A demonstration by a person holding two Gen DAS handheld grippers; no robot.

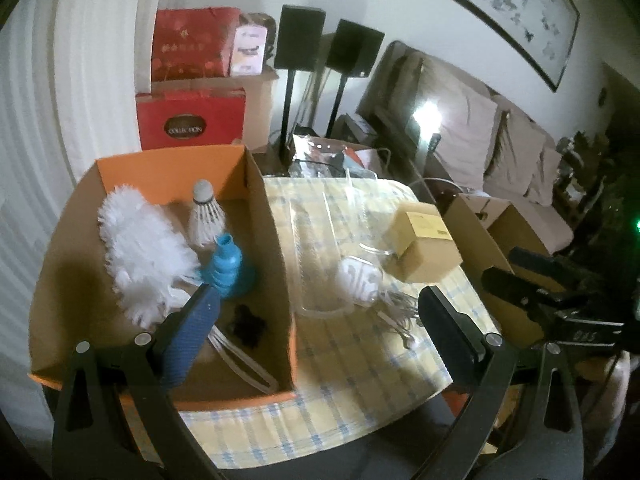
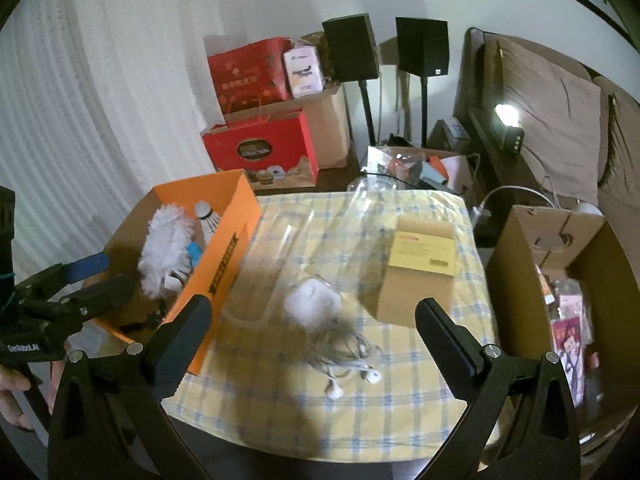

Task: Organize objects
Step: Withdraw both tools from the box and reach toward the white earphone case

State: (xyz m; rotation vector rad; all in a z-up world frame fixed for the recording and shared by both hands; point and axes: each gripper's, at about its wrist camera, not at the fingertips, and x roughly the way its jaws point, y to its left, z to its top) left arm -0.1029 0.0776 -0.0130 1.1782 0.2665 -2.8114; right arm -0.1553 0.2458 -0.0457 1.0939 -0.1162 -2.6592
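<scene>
An orange cardboard box [image 1: 276, 240] [image 2: 228, 248] stands on the left of the checked table. It holds a white fluffy duster [image 1: 140, 256], a shuttlecock [image 1: 205, 216], a blue bellows-shaped item [image 1: 228, 266] and a small dark item [image 1: 248, 324]. On the cloth lie a white earphone case [image 2: 312, 304] with tangled white earphones [image 2: 352, 364], a tan box [image 2: 416, 276] and a clear plastic tray [image 1: 320, 256]. My left gripper [image 1: 316, 324] is open over the orange box's right wall. My right gripper [image 2: 316, 332] is open above the earphone case.
A brown cardboard box [image 2: 560, 264] with mixed items stands right of the table. Red gift boxes [image 2: 260, 152], two black speakers on stands [image 2: 352, 48] and a sofa with cushions [image 1: 500, 140] lie behind. A white curtain [image 2: 80, 100] hangs at the left.
</scene>
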